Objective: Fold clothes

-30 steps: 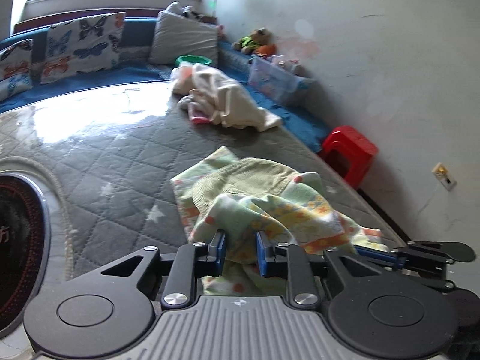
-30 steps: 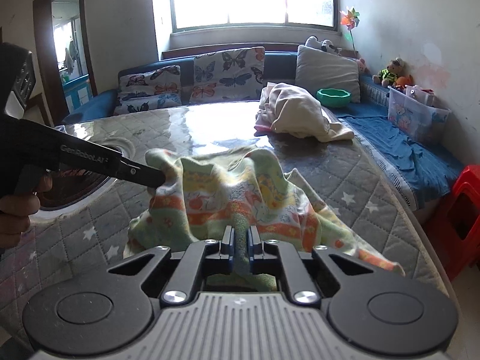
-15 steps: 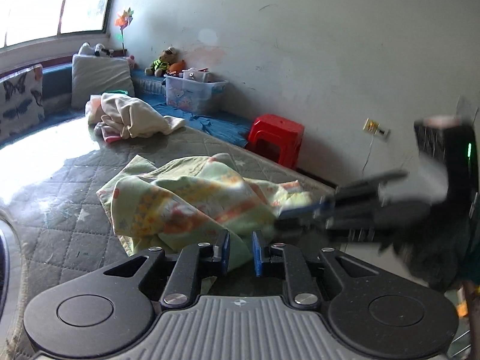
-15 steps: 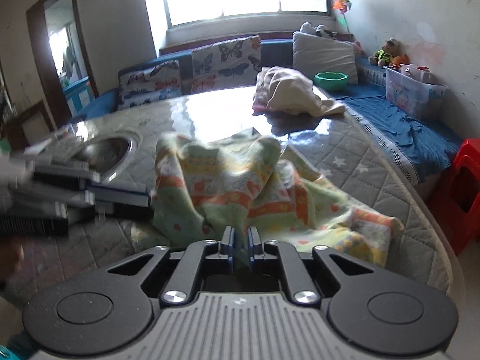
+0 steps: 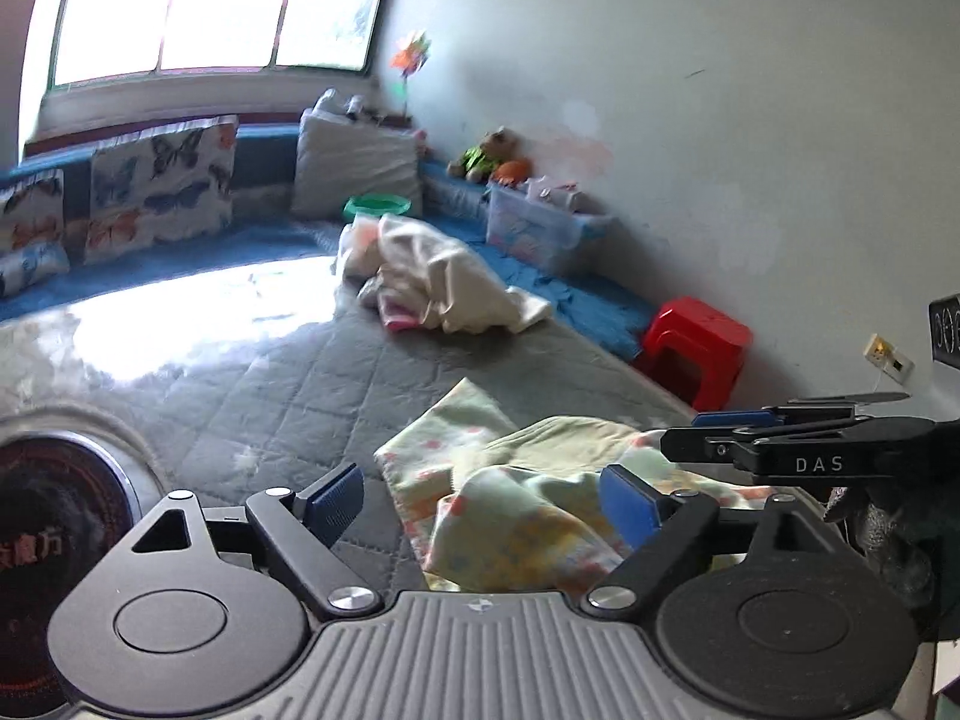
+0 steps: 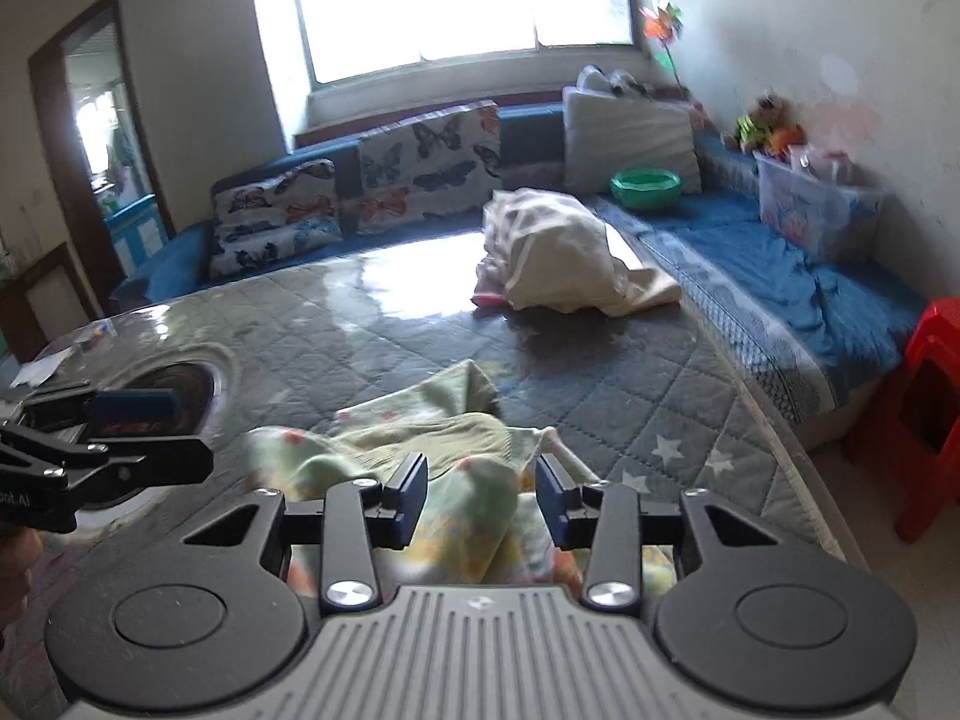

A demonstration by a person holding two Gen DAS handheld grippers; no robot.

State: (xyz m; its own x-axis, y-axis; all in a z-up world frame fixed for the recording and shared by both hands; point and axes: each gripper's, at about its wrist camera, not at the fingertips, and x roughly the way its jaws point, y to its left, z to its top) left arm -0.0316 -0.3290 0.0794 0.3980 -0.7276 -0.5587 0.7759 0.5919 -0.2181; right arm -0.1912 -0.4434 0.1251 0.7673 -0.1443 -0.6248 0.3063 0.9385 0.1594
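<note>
1. On the grey quilted mattress (image 6: pixel 600 372), near its front edge, lies the task's thing: a light green printed garment (image 6: pixel 456 468), crumpled in a loose heap. In the left wrist view the same garment (image 5: pixel 540 498) sits just in front of the tool.
2. Farther back on the mattress, well apart from it, a cream pile of clothes (image 6: pixel 558 264) waits. A red plastic stool (image 5: pixel 696 348) stands on the floor beside the mattress.
3. I judge the garment to be light, thin and very soft. It will sag and slip when lifted, but it is not fragile. It has no stiffness, so a grip in the middle only bunches it.
4. A good place to take hold, in my opinion, is at a flat edge or corner, for example the corner (image 6: pixel 474 372) that points away toward the window.
5. The long axis is hard to tell because of the folds. The flat part seems to run from the near edge toward the far side of the mattress.
6. The left gripper (image 5: pixel 480 501) has its jaws spread wide and holds nothing; the cloth lies between and below its blue pads (image 5: pixel 333 501).
7. The right gripper (image 6: pixel 480 489) also has its jaws apart, with a fold of cloth between them but not pinched.
</note>
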